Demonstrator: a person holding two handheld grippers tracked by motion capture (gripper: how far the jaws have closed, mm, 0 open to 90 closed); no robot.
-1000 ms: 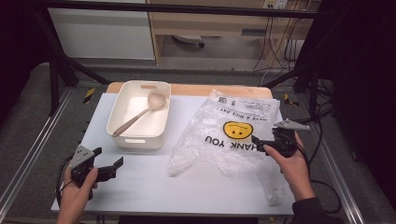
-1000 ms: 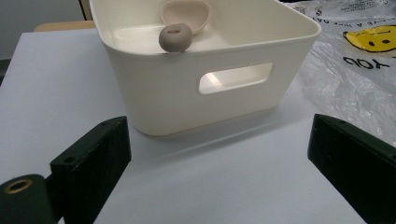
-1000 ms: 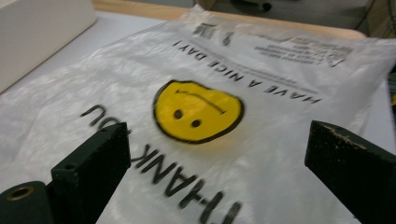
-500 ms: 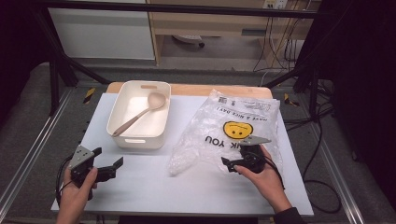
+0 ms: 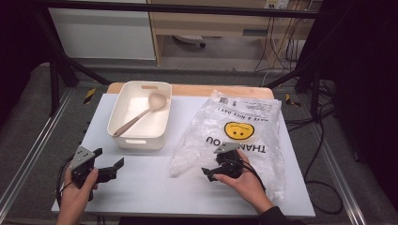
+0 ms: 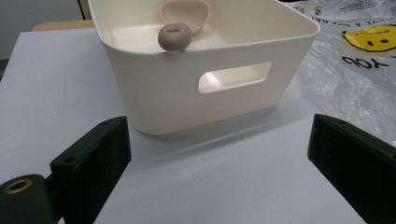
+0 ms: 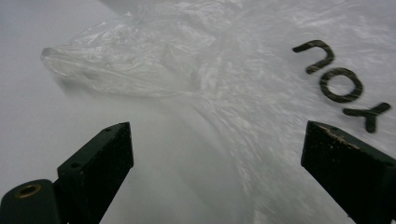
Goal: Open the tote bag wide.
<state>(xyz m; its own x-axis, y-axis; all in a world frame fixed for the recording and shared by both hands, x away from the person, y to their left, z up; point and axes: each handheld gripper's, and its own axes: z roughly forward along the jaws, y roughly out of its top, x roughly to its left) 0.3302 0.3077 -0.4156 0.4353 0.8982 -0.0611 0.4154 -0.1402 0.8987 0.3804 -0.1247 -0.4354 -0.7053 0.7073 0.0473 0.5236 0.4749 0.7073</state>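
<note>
Plastic bag [image 5: 244, 136] just under spread right tongs [image 5: 210, 171], perhaps touching; left tongs [image 5: 115, 168] spread too.

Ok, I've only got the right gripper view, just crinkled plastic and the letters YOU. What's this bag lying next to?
Observer: In the high view a white bin stands on the table to the left of the bag.
Operator: Anything in the bin?
Observer: A spoon, its bowl inside and its handle end resting on the near rim.
Operator: And the left gripper?
Observer: The left gripper is open in front of the bin, holding nothing.
</note>
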